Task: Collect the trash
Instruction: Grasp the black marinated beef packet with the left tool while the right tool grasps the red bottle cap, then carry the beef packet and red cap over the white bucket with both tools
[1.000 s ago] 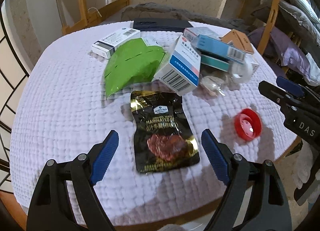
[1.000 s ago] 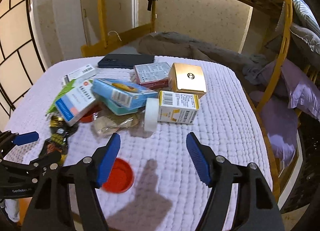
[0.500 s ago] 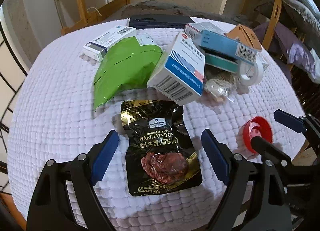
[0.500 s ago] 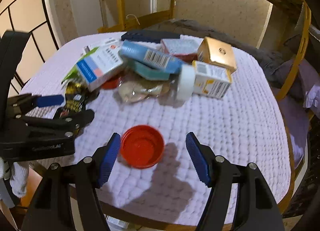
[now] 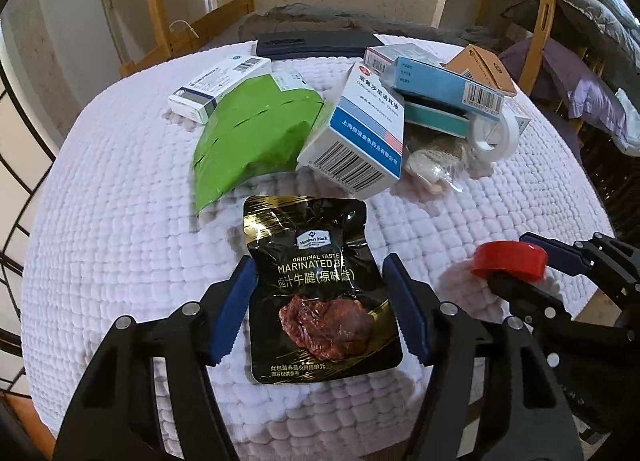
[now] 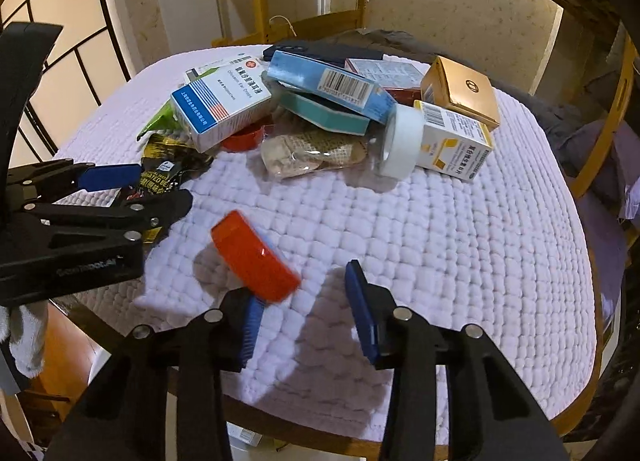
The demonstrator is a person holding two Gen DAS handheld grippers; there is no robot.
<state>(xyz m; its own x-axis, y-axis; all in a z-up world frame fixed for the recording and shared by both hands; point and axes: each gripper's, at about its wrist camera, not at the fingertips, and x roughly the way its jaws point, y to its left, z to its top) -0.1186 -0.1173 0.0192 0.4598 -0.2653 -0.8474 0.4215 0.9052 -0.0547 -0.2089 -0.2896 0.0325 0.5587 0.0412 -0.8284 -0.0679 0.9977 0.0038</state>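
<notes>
Two pieces of trash are being addressed: the black snack pouch (image 5: pixel 320 293) lies flat on the table (image 5: pixel 100 221) between the left gripper's (image 5: pixel 320 307) spread fingers, ungrasped. The red cap (image 6: pixel 254 257) is tilted against one finger of the right gripper (image 6: pixel 304 307), whose fingers are apart. The boxes remain, so collection looks barely begun.

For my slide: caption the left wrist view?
Open left gripper straddling black beef pouch on white quilted table.

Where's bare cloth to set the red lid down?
Bare cloth lies right of the red lid, below the white tape roll and yellow-white box. Also left of the green pouch. The pile of boxes behind is crowded.
</notes>
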